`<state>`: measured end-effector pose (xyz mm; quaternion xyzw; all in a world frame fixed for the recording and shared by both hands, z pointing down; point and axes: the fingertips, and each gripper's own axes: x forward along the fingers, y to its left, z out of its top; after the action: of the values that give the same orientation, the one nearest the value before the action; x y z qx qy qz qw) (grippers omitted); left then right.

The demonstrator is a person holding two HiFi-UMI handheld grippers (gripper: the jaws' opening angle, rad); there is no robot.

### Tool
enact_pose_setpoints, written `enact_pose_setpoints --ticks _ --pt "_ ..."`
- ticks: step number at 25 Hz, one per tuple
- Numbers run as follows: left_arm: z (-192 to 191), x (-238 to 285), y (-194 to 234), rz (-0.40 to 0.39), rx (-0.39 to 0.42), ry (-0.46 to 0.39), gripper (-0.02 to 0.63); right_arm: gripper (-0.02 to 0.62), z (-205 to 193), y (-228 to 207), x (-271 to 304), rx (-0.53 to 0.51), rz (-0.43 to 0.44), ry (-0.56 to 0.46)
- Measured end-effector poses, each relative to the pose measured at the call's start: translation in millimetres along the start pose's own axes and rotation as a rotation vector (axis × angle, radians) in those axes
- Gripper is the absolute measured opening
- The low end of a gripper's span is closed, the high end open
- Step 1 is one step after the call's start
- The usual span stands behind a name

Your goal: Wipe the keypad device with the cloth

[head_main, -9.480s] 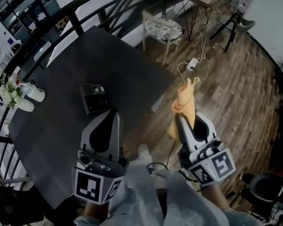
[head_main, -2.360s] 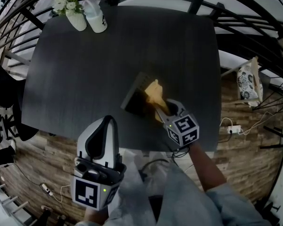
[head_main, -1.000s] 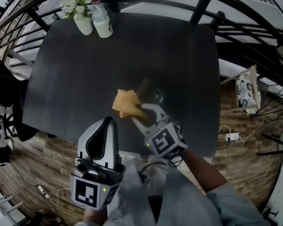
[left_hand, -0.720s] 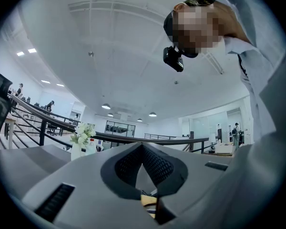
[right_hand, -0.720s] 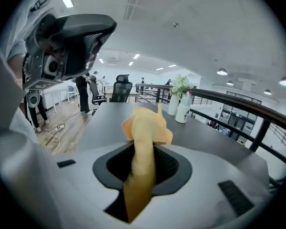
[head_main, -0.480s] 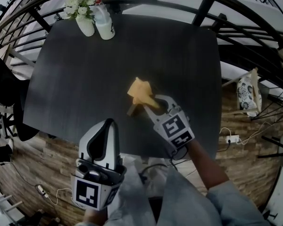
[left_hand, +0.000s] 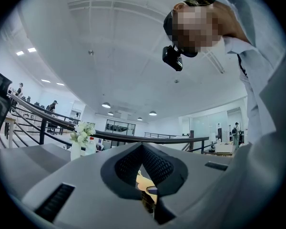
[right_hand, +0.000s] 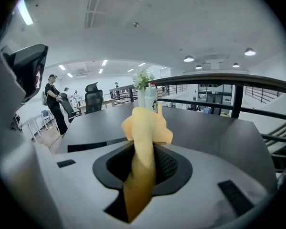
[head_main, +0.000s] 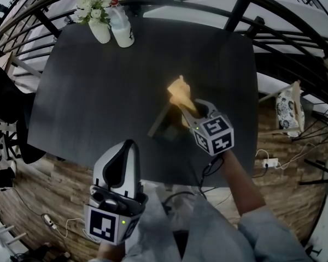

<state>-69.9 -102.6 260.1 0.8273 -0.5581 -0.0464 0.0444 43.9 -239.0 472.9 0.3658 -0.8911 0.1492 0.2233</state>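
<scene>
The dark keypad device (head_main: 165,123) lies on the black table (head_main: 93,91) near its front edge. My right gripper (head_main: 187,105) is shut on the yellow cloth (head_main: 180,90), which bunches out past its tips at the device's far right corner. In the right gripper view the cloth (right_hand: 144,123) stands up between the jaws, and a dark strip to the left is the device (right_hand: 88,146). My left gripper (head_main: 126,145) is shut on nothing and is held low by my body, off the table's front edge. Its own view peers through to the cloth (left_hand: 144,185).
A white vase of flowers (head_main: 97,16) and a white bottle (head_main: 123,29) stand at the table's far left corner. A black railing (head_main: 246,15) curves round the back and right. On the wood floor to the right are a cushioned chair (head_main: 287,103) and a power strip (head_main: 265,158).
My right gripper has swept the cloth rightward and a little away across the device, which now shows to the cloth's left. The left gripper has stayed put.
</scene>
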Motion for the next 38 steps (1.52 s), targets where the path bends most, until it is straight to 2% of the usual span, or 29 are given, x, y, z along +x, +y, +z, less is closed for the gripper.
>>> enact_pose_setpoints --ticks 14,21,27,38 --pt "-5.1 4.3 -4.9 -0.026 -0.012 0.02 0.005 0.1 -71.4 -14.4 -17.4 0.145 -0.074 0.091" --pt "-1.0 7.1 -8.8 -0.042 0.004 0.013 0.005 0.1 -92.0 -1.2 -32.2 0.172 -0.064 0.12" --pt "5.1 5.8 -6.5 -0.04 0.003 -0.005 0.005 0.1 -75.2 7.0 -59.5 0.191 -0.088 0.047" --pt "8.5 2.2 -17.3 -0.097 0.018 -0.008 0.005 0.1 -7.8 21.3 -123.5 0.171 -0.192 -0.158"
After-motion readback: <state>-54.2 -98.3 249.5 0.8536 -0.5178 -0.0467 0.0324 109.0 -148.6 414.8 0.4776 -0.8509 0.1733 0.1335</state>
